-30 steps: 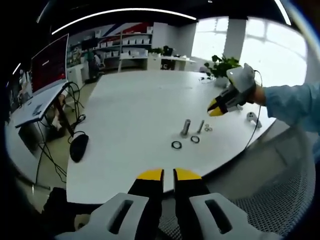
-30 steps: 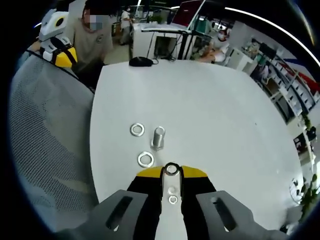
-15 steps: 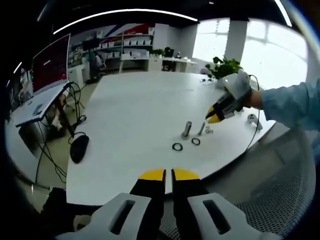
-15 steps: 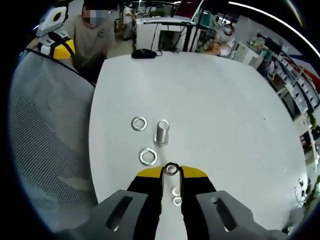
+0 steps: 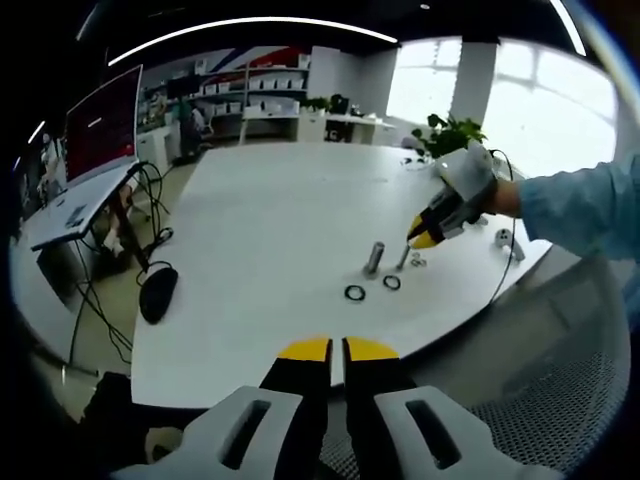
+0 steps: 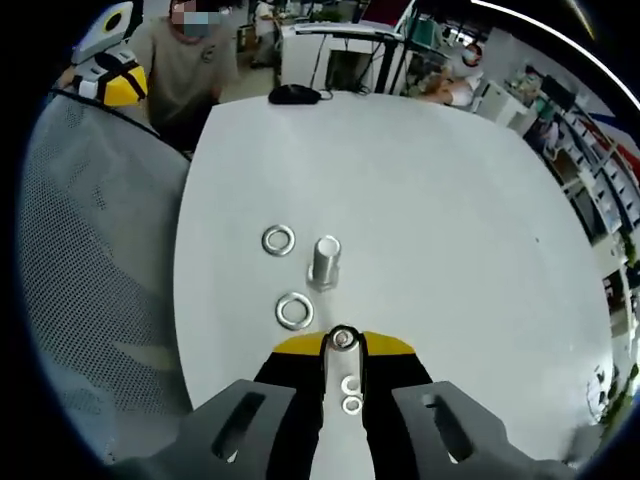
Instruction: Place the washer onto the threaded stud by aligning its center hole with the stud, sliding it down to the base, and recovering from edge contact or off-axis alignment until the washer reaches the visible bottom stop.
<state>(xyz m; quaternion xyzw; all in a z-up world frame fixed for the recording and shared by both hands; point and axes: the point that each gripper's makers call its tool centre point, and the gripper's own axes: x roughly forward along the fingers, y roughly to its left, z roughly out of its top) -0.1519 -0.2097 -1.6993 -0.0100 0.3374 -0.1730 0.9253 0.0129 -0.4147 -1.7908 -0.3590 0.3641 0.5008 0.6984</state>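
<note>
My right gripper (image 6: 343, 345) hangs above the white table (image 6: 430, 230) with its yellow-tipped jaws almost together, and a small ring-ended part sits at the gap between the tips; I cannot tell for sure that they are pinching it. Over the last second this gripper has drifted lower and closer to the hardware, so the upright cylinder (image 6: 324, 262) and the two loose washers (image 6: 279, 240) beside it now lie nearer my tips than before. In the left gripper view the right gripper (image 5: 425, 232) hovers just over the thin threaded stud (image 5: 402, 257), with the cylinder (image 5: 375, 257) and washers (image 5: 354, 293) near it on the table (image 5: 260, 230). My left gripper (image 5: 327, 350) has stayed back at the near edge, jaws pressed together and holding nothing. I judge this as the approach step: no washer is on the stud yet, and the nearer one (image 6: 294, 311) lies flat, untouched, just ahead of my right tips.
</note>
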